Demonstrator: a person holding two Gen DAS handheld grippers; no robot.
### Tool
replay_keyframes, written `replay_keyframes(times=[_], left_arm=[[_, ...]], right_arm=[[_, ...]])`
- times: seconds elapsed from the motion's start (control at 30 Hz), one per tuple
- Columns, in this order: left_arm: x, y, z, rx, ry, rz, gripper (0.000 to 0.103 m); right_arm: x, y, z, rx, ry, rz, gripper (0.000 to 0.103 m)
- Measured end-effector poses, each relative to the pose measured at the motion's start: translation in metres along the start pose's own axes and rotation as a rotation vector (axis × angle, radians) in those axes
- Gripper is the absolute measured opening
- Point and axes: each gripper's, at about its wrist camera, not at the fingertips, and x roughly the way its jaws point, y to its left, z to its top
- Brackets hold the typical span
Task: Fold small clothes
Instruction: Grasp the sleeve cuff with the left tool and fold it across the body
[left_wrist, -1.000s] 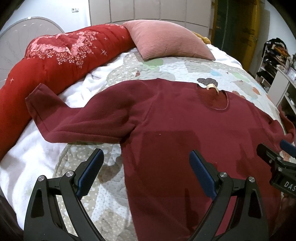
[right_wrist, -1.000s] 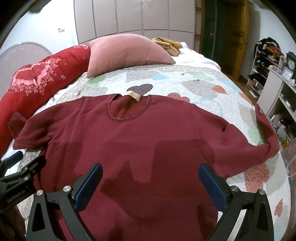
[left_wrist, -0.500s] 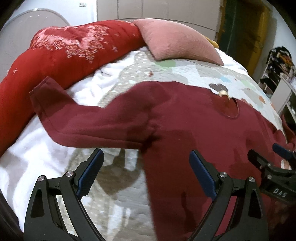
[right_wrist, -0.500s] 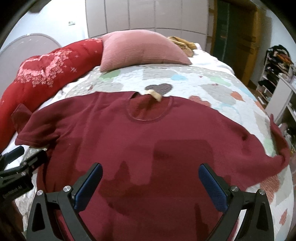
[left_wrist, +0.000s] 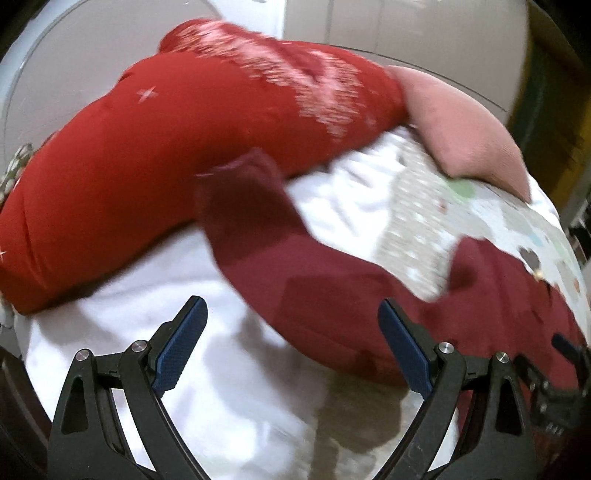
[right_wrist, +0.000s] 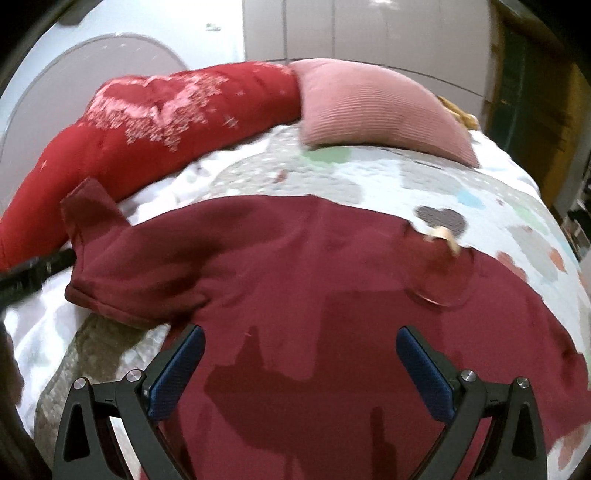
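A maroon long-sleeved sweatshirt (right_wrist: 332, 314) lies flat on the bed, neck hole and tan label (right_wrist: 443, 236) towards the pillows. Its left sleeve (left_wrist: 280, 266) stretches out over the white sheet towards the red bolster. My left gripper (left_wrist: 291, 343) hovers open above that sleeve, with the sleeve running between its blue pads (left_wrist: 181, 347). My right gripper (right_wrist: 299, 365) is open over the sweatshirt's chest, nothing between its fingers. The left gripper's tip (right_wrist: 37, 273) shows at the left edge of the right wrist view, beside the cuff.
A long red bolster (left_wrist: 147, 155) with a pale pattern lies along the left side of the bed. A pink ribbed cushion (right_wrist: 373, 110) sits at the head. The patterned quilt (right_wrist: 461, 184) covers the bed; shelves and a door stand at the right.
Both grippers have swung left. The left one has moved from the sweatshirt's body out over the left sleeve; the right one now faces the left shoulder. The garment lies as before.
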Motion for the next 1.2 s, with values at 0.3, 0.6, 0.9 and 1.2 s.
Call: replay_keyframes(times=[0.3,0.6,0.9,1.2], left_arm=[[0.045,0.053,0.031,-0.148,-0.009,0.0,0.094],[0.094,0.049,0.043,-0.143,0.041,-0.066,0.031],[0.026,0.038,0.068,-0.1,-0.075,-0.151,0.006],[-0.088,-0.024,0.106,0.034,-0.245,-0.277,0.006]], right_arm=[[0.02,0.019,-0.003,-0.032,0.051,0.028,0.103],[0.016,0.009,-0.004,-0.001,0.049,0.036,0.103],[0.001,-0.019,-0.006,0.058,0.026,0.02,0.103],[-0.027,-0.06,-0.013,0.148,-0.007,-0.01,0.103]])
